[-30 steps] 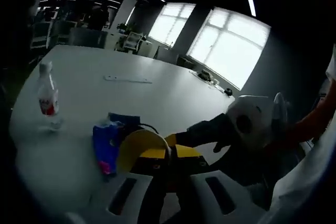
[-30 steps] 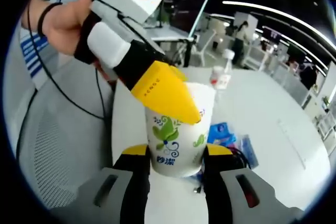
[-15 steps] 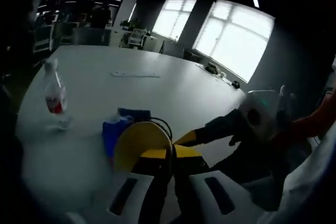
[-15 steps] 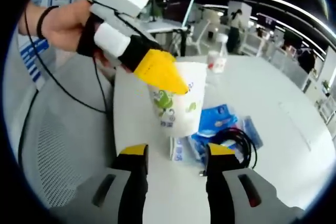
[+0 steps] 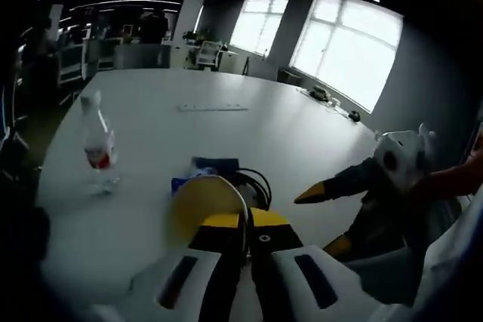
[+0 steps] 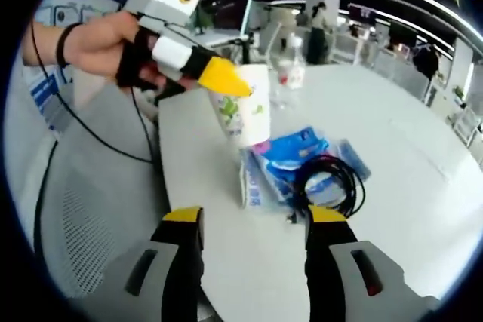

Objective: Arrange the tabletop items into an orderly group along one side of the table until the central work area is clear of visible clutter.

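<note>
yellow-tipped jaws of the left gripper point(image 5: 238, 228) are seen clamped on the rim of a paper cup point(image 5: 207, 205) in the left gripper view, the cup's yellowish inside facing the camera. just behind the cup lie a blue tissue pack point(image 5: 204, 167) and a coiled black cable point(image 5: 253, 182) on the white table point(image 5: 226, 126). a water bottle point(image 5: 96, 145) stands apart at the left, upright. the right gripper point(image 5: 324, 216) is seen at the right, jaws apart, holding nothing.

in the right gripper view, the right gripper point(image 6: 253, 220) has its fingers spread wide with nothing between them. the left gripper point(image 6: 223, 81) is held by a hand point(image 6: 98, 47) and is pinched on the top edge of the paper cup point(image 6: 245, 107), near the table's point(image 6: 392, 164) near edge. whether the cup is lifted or set down cannot be told. the tissue pack point(image 6: 290, 160) and black cable point(image 6: 328, 182) lie just beside it; the water bottle point(image 6: 287, 73) stands behind.

step judged: cup being placed at the table side. next move likely calls for a release, then the cable and tissues being gathered alongside it.
</note>
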`<state>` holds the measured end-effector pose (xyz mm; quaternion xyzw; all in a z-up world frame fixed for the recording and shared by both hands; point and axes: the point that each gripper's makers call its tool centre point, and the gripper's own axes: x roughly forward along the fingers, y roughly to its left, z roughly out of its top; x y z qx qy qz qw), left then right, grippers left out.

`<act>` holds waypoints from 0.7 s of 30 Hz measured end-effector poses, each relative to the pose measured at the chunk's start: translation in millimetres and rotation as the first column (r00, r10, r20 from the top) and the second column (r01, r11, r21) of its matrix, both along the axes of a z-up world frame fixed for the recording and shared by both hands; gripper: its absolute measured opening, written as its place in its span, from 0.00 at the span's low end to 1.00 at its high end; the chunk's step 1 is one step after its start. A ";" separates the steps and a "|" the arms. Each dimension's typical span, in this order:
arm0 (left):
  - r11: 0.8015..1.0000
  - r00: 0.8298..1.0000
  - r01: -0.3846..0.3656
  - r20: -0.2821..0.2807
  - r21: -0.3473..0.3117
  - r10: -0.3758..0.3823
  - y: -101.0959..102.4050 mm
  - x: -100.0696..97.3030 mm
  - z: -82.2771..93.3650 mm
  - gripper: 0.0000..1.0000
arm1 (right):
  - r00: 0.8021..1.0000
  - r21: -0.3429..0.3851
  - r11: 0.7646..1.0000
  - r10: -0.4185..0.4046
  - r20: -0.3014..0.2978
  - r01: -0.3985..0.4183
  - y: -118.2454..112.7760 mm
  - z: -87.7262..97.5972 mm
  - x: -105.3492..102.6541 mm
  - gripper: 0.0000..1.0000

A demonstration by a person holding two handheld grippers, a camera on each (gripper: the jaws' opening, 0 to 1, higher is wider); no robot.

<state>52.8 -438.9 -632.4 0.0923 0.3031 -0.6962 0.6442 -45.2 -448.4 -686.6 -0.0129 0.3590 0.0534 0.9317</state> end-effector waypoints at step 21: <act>0.999 0.997 0.018 0.075 0.050 -0.022 -4.8 7.7 -13.9 0.00 | 0.986 0.042 0.985 -0.165 0.004 0.165 -26.1 0.6 -29.2 0.50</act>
